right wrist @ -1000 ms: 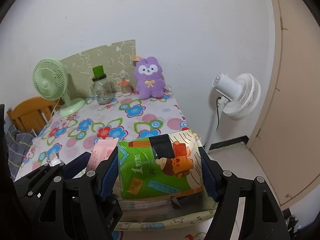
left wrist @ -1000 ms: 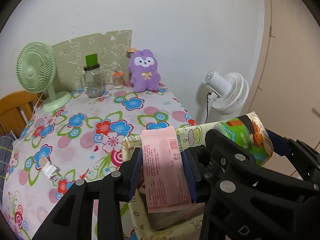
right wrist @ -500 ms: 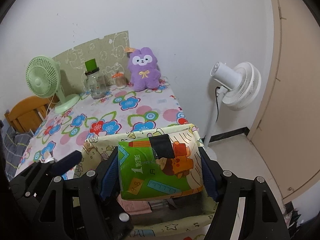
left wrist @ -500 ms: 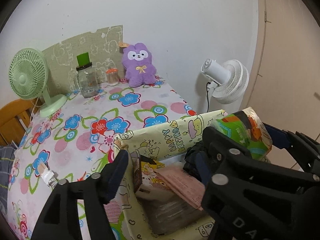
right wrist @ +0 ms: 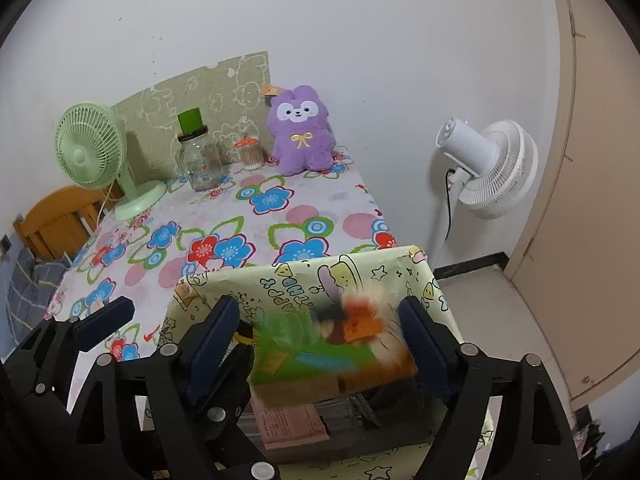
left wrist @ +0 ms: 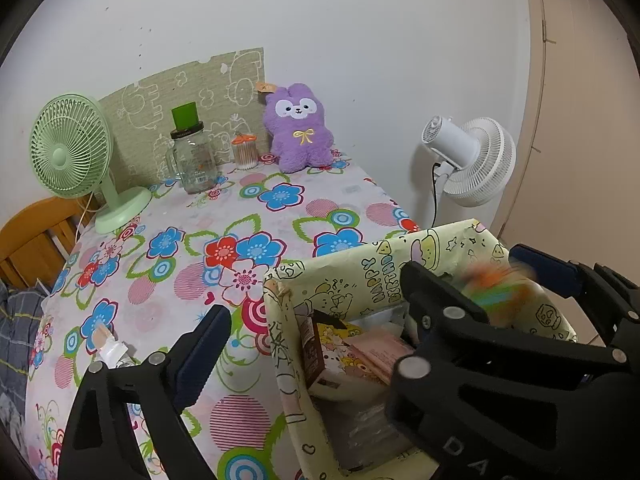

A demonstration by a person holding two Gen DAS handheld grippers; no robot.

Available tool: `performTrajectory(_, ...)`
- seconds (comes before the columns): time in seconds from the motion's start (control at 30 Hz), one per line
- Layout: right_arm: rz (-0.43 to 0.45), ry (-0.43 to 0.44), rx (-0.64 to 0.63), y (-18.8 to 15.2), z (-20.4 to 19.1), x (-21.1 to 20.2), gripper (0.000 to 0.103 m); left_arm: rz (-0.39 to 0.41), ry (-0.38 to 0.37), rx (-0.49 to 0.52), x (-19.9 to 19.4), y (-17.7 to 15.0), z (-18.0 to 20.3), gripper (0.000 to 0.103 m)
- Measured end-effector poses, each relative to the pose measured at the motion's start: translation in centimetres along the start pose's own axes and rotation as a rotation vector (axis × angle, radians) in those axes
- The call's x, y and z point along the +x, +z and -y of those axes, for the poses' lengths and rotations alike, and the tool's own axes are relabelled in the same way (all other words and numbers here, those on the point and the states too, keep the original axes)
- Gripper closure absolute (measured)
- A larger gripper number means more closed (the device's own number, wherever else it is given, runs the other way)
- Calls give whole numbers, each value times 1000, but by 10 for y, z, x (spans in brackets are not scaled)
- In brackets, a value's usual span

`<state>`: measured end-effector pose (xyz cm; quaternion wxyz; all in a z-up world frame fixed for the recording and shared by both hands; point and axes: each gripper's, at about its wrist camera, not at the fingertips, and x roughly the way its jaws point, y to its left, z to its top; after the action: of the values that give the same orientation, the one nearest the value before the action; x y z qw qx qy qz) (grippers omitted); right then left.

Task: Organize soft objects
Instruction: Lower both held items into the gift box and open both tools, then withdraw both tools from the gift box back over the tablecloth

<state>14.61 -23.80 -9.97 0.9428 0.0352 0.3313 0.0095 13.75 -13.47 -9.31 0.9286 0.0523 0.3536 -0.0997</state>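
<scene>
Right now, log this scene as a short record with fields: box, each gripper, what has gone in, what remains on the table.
box: yellow cartoon-print box at the table's near edge, open top
left gripper: jaws opening, nothing between them
right gripper: jaws opening; blurred green-and-orange pack between the pads, over the box
in box: pink pack, small carton
on table: purple plush, green fan, glass jar
</scene>
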Motion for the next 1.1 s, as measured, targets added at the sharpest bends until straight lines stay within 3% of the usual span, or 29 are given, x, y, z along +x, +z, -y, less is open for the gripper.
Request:
performTrajectory(0.13, 26, -27, -20, 0, -8, -6, 8, 7, 2, -5, -4, 0, -4, 2)
performTrajectory(0.6, 57, -4, -41, 2, -43, -30, 7, 52, 20, -32, -33, -5, -34, 0)
performTrajectory(1.1, 95, 55, -79, 2, -105, -50, 7, 90, 54, -82, -66, -16, -92, 0)
